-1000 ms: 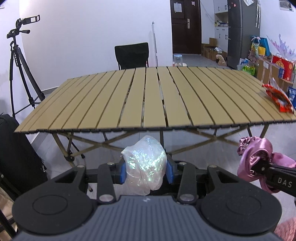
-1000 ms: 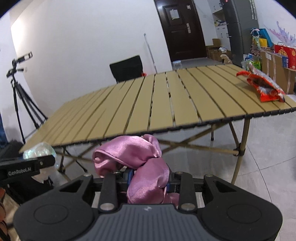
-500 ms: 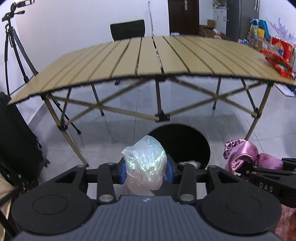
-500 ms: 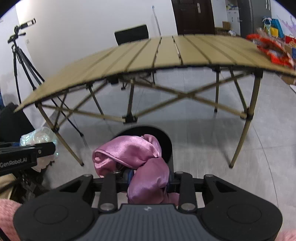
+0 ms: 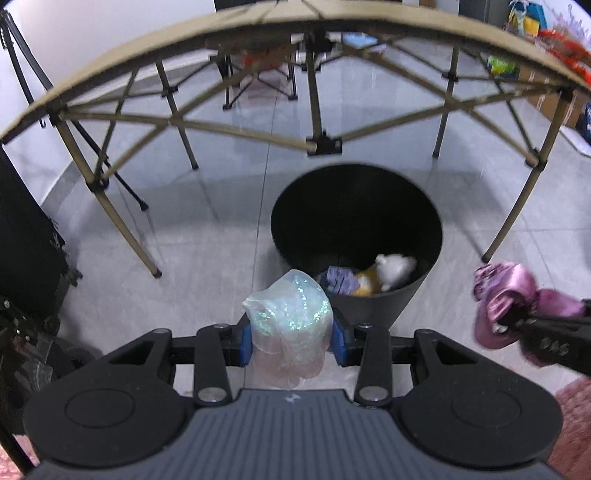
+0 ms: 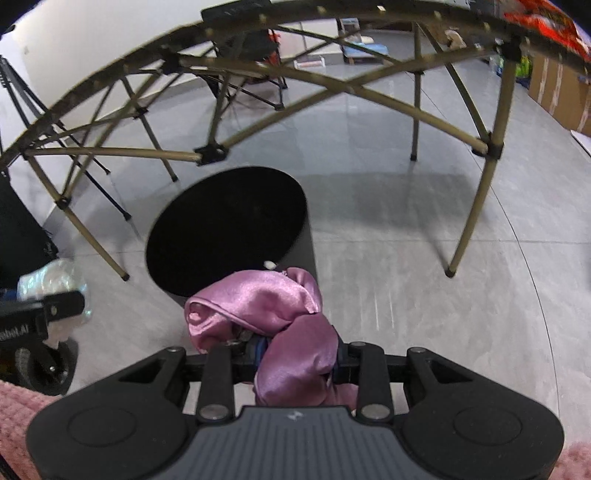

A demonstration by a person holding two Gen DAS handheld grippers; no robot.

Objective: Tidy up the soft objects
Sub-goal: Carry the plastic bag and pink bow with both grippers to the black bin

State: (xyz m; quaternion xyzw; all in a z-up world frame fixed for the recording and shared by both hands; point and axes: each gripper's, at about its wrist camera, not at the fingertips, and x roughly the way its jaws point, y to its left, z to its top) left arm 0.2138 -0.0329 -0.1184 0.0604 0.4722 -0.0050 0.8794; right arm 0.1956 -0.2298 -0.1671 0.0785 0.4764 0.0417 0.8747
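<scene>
Below counter (image 5: pixel 258 22) level: both grippers angled down at a black bin (image 5: pixel 356 206) on the floor.
Left gripper (image 5: pixel 290 338): clamped nearly closed on an iridescent plastic bundle (image 5: pixel 290 317), just short of the bin's near rim.
Right gripper (image 6: pixel 295 356): pinched tight on a pink satin scrunchie (image 6: pixel 273 314), beside the bin.
Bin contents: white, yellow and purple soft items.

Each hand-held gripper, the left (image 5: pixel 291 341) and the right (image 6: pixel 297 360), has a ribbed dark-grey body flanked by two round black discs, black linkage arms with silver screws, and blue pads (image 5: pixel 244 341) on the fingers. White lettering marks their sides. A fuzzy pink knitted sleeve (image 6: pixel 16 400) covers the person's arm.
</scene>
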